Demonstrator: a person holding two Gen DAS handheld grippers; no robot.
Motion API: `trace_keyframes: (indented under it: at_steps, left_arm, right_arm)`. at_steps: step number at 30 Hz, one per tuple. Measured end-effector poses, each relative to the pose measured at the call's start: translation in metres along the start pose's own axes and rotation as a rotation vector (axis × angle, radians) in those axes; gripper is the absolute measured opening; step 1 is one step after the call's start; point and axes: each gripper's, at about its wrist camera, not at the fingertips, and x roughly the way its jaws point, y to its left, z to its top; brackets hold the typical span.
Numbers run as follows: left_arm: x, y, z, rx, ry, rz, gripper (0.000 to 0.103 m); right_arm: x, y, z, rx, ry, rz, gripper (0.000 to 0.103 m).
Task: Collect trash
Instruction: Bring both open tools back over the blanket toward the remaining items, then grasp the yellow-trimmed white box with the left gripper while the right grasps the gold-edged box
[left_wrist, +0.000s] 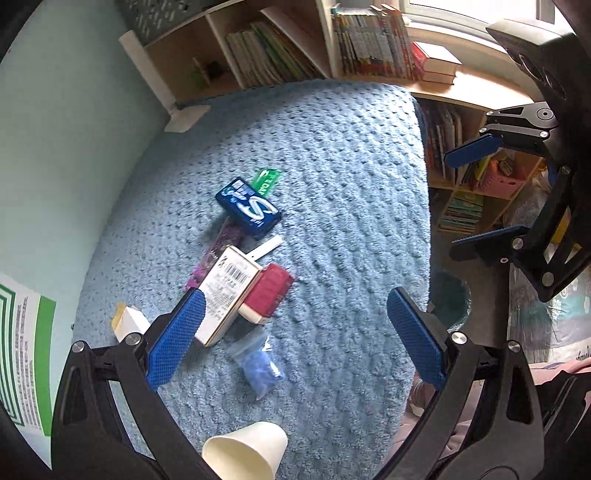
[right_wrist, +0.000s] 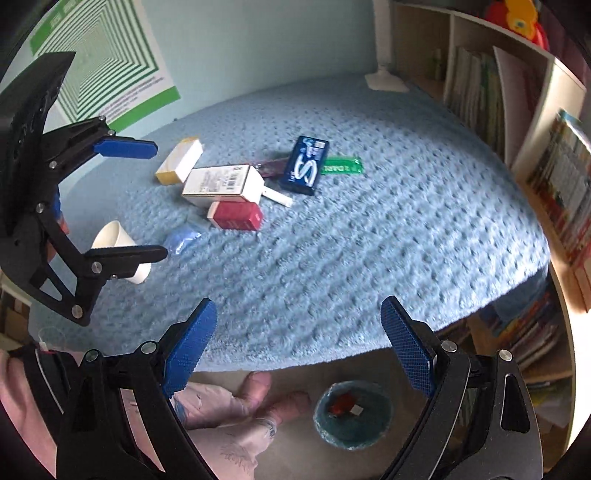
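Trash lies on a blue blanket (left_wrist: 332, 177): a dark blue gum pack (left_wrist: 248, 207) (right_wrist: 305, 165), a green wrapper (left_wrist: 266, 181) (right_wrist: 341, 165), a white barcoded box (left_wrist: 225, 291) (right_wrist: 221, 182), a red box (left_wrist: 269, 290) (right_wrist: 238, 216), a yellow-white box (left_wrist: 127, 320) (right_wrist: 180, 166), a blue plastic bag (left_wrist: 260, 367) (right_wrist: 181, 238) and a paper cup (left_wrist: 245, 452) (right_wrist: 120, 251). My left gripper (left_wrist: 295, 339) (right_wrist: 127, 199) is open above the boxes. My right gripper (right_wrist: 299, 350) (left_wrist: 469, 199) is open at the blanket's edge, above a teal bin (right_wrist: 352, 413) (left_wrist: 452, 299) holding some scraps.
Bookshelves (left_wrist: 280, 55) (right_wrist: 480, 92) stand behind and beside the bed. A white lamp base (left_wrist: 184, 116) (right_wrist: 386, 79) sits on the far corner. A green-striped poster (right_wrist: 99, 55) hangs on the wall. The person's feet (right_wrist: 236, 406) are by the bin.
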Motion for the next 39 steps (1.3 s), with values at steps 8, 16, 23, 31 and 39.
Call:
trace_keyframes:
  at_steps: [8,16,23,31,39]
  left_arm:
    - [-0.017,0.052,-0.034,-0.111,0.016,0.111,0.096]
    - [-0.025,0.087,-0.062,-0.205,0.044,0.160,0.096]
    - [-0.018,0.109,-0.075,-0.245,0.086,0.184,0.096]
    - [0.001,0.141,-0.081,-0.287,0.131,0.176,0.096]
    - [0.041,0.190,-0.080,-0.353,0.178,0.133,0.096]
  right_arm:
    - [0.021,0.040,0.042,-0.152,0.011,0.051,0.090]
    - [0.037,0.068,0.069,-0.280,0.022,0.072,0.090]
    - [0.057,0.081,0.087,-0.334,0.047,0.098,0.090]
    - [0.091,0.101,0.113,-0.391,0.086,0.122,0.090]
    - [0.139,0.109,0.138,-0.439,0.151,0.123,0.089]
